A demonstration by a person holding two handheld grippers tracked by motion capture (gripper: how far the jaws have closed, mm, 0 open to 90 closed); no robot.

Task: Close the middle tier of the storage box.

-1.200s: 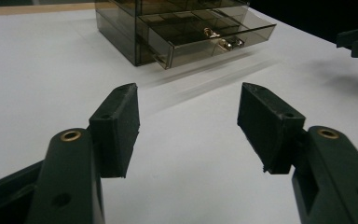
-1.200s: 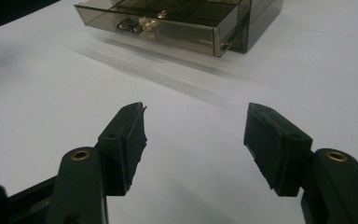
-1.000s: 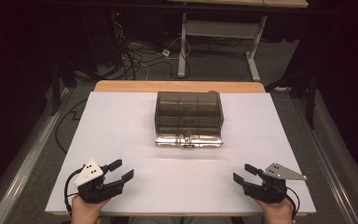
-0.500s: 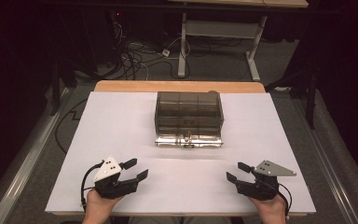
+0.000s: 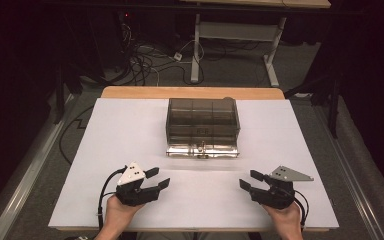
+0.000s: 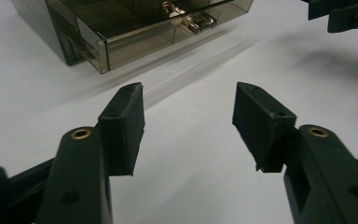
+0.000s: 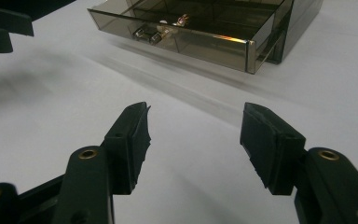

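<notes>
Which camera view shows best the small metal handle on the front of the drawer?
The right gripper view: the metal handle is nearest and sharp against the drawer front. The left gripper view shows it partly, near the top edge. In the high view it is tiny.

Overhead camera looks down the table (image 5: 130, 130); both gripper cameras sit low and close, sharing the smoky drawer box (image 5: 202, 125).

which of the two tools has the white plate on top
The left tool: its top plate is white, while the right tool carries a grey one.
</notes>
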